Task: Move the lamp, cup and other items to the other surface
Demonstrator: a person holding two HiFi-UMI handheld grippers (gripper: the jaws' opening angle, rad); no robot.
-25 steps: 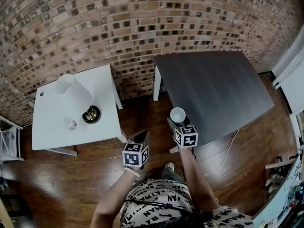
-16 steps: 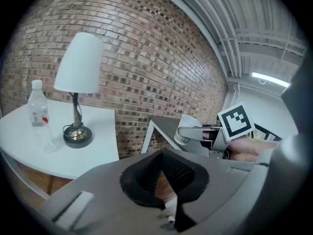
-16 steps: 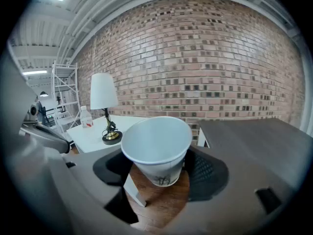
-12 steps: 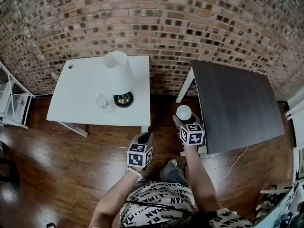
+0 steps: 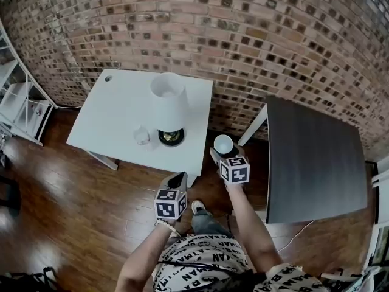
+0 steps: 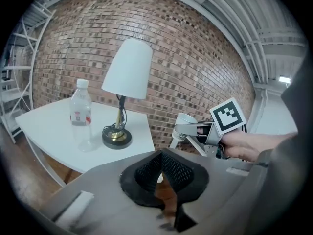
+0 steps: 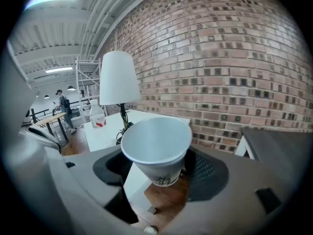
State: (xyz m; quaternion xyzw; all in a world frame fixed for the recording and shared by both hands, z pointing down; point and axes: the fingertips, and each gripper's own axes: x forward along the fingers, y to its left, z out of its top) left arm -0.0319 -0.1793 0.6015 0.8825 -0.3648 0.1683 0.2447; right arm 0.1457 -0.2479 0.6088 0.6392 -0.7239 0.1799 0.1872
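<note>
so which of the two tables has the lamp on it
The white table, at the left in the head view; the lamp and a clear bottle stand on it. The dark table holds neither.

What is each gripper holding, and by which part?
Right gripper: white paper cup, upright, held by its lower sidewall between the fingers. Left gripper: nothing.

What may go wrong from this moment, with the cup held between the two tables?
1. The paper cup sits in the right gripper over the wooden floor; a loose grip would probably drop it there.
2. The lamp and the plastic bottle stand close together near the white table's front edge; a gripper reaching in could tip one over.
</note>
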